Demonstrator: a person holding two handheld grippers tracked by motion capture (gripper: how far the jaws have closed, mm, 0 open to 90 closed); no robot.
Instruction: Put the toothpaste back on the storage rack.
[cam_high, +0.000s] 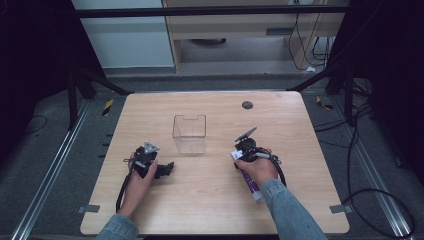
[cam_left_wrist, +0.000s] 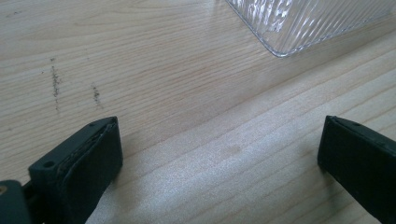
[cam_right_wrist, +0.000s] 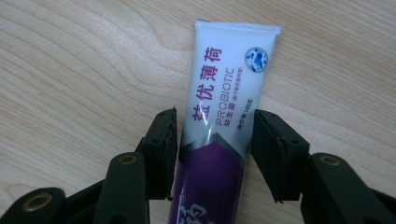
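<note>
One toothpaste tube (cam_right_wrist: 223, 107) lay flat on the table (cam_high: 210, 200), between the right gripper (cam_right_wrist: 215, 140) jaws, pads seemingly just touching its sides.
Light, soft and glossy, it probably suited a gentle mid-body grip; the left gripper (cam_left_wrist: 219, 154) stood apart, empty, near the clear container (cam_high: 189, 134).

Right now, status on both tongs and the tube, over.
Left tongs open, over bare table beside the clear container. Right tongs astride the toothpaste tube, grip not confirmed. Tube flat on table. Nothing in the way.

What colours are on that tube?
The tube is white at one end and purple at the other, clearest in the right gripper view.
</note>
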